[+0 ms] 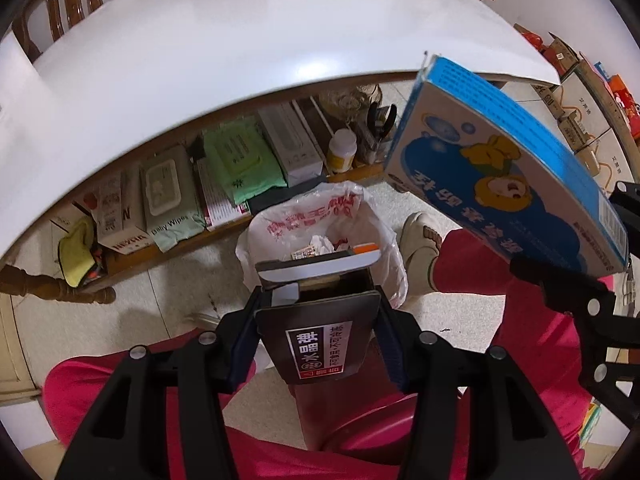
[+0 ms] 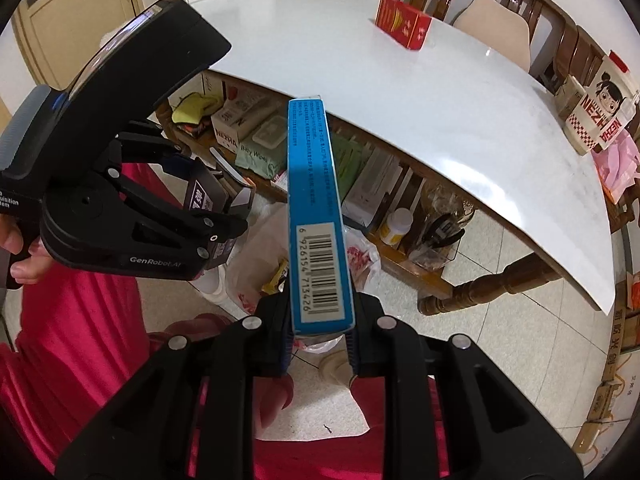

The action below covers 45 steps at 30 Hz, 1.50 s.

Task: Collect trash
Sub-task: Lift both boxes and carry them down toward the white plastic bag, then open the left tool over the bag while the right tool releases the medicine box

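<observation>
My left gripper (image 1: pixel 318 320) is shut on a dark brown carton (image 1: pixel 320 344) with a white label and an open top flap. It points steeply down over a trash bin lined with a white, red-printed plastic bag (image 1: pixel 320 216), which holds crumpled paper and wrappers. My right gripper (image 2: pixel 320 320) is shut on the narrow edge of a flat blue box (image 2: pixel 316 220) with a barcode. That blue box (image 1: pixel 500 168) hangs to the right of the bin in the left wrist view. The left gripper (image 2: pixel 204 192) and its carton sit to the left in the right wrist view, with the bag (image 2: pixel 256 248) below.
The white tabletop (image 1: pixel 200 60) juts out above the bin, with a red box (image 2: pixel 402 26) on it. A low wooden shelf (image 1: pixel 180 240) under it holds wipe packs, boxes and a bottle. A person's red-trousered legs (image 1: pixel 460 264) and a shoe flank the bin. Wooden chairs and cardboard boxes stand around.
</observation>
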Each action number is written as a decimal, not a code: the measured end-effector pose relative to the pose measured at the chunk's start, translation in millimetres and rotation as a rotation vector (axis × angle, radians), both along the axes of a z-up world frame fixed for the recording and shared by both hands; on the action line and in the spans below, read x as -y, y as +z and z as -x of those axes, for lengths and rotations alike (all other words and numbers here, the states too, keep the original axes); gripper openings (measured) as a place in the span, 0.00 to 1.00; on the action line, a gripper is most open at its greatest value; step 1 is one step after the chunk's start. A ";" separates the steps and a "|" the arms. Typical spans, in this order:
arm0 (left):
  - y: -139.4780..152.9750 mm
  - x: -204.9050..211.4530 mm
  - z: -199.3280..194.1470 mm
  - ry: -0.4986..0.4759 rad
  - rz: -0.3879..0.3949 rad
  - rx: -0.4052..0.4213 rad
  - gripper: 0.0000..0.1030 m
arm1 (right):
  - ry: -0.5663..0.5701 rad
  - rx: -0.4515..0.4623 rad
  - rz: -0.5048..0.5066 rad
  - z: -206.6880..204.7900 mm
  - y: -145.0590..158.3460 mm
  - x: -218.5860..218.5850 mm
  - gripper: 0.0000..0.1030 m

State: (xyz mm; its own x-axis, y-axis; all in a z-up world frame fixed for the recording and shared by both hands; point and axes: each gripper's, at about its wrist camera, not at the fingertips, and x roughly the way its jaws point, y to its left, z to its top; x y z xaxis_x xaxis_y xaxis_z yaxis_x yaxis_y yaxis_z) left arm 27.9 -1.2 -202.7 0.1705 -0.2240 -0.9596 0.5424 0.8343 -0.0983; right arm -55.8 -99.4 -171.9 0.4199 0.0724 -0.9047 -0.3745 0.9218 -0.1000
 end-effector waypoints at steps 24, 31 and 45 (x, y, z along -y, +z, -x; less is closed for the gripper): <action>-116.0 13.5 -38.8 0.028 -0.115 -0.145 0.50 | -0.129 -0.166 -0.040 -37.8 -108.8 16.1 0.20; -149.8 14.9 -50.6 0.051 -0.138 -0.206 0.50 | -0.158 -0.231 -0.055 -50.0 -142.1 17.6 0.20; -197.5 19.4 -67.3 0.072 -0.172 -0.291 0.50 | -0.233 -0.382 -0.117 -73.0 -203.7 28.2 0.21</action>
